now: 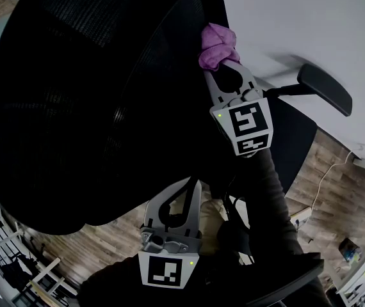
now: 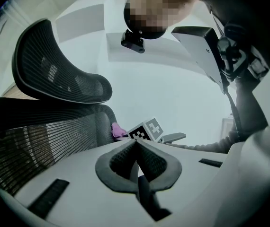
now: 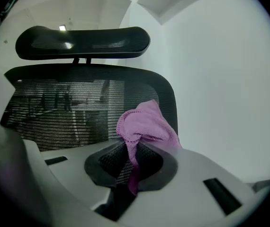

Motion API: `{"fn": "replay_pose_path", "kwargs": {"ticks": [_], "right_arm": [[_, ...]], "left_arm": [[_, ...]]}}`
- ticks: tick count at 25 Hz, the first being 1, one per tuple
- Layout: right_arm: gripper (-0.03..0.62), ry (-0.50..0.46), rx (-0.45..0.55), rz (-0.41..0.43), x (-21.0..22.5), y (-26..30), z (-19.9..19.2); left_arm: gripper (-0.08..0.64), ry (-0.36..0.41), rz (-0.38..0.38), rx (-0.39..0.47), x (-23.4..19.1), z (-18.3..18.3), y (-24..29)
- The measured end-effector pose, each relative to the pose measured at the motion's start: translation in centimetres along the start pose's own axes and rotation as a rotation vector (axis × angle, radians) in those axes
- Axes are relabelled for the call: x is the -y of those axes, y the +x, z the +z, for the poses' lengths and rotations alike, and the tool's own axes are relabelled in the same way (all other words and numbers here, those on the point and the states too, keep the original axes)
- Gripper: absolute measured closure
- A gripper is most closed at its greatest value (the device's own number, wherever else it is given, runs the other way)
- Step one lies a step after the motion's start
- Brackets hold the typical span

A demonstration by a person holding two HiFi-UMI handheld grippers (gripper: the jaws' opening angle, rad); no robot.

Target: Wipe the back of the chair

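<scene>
I am holding two grippers, the left gripper [image 2: 136, 143] and the right gripper [image 3: 136, 145], and they are carrying two marker cubes [image 1: 250, 126] [image 1: 166, 270]. I am counting one pink cloth [image 1: 216, 47], one black mesh office chair [image 1: 73, 107], one headrest [image 3: 83, 41] and two armrests [image 1: 325, 88] [image 1: 282, 275].

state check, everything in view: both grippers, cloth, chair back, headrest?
left gripper: shut, empty
right gripper: shut on cloth
cloth: bunched, clamped, by the chair back's edge; contact unclear
chair back: upright
headrest: mounted above the chair back
</scene>
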State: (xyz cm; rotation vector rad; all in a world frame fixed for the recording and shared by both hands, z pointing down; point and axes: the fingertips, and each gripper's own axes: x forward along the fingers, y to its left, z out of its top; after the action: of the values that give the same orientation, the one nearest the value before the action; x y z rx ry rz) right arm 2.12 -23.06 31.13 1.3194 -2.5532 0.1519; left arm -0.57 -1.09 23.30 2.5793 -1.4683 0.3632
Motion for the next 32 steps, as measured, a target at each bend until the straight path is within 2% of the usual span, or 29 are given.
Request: {"fn": "replay_pose_path", "kwargs": {"ticks": [32], "right_arm": [[0.548,-0.021,-0.003,0.095,-6.5,-3.3,-0.9]], "left_arm": [[0.551,0.004,0.056,0.027,1.9,0.0,-3.5]]}}
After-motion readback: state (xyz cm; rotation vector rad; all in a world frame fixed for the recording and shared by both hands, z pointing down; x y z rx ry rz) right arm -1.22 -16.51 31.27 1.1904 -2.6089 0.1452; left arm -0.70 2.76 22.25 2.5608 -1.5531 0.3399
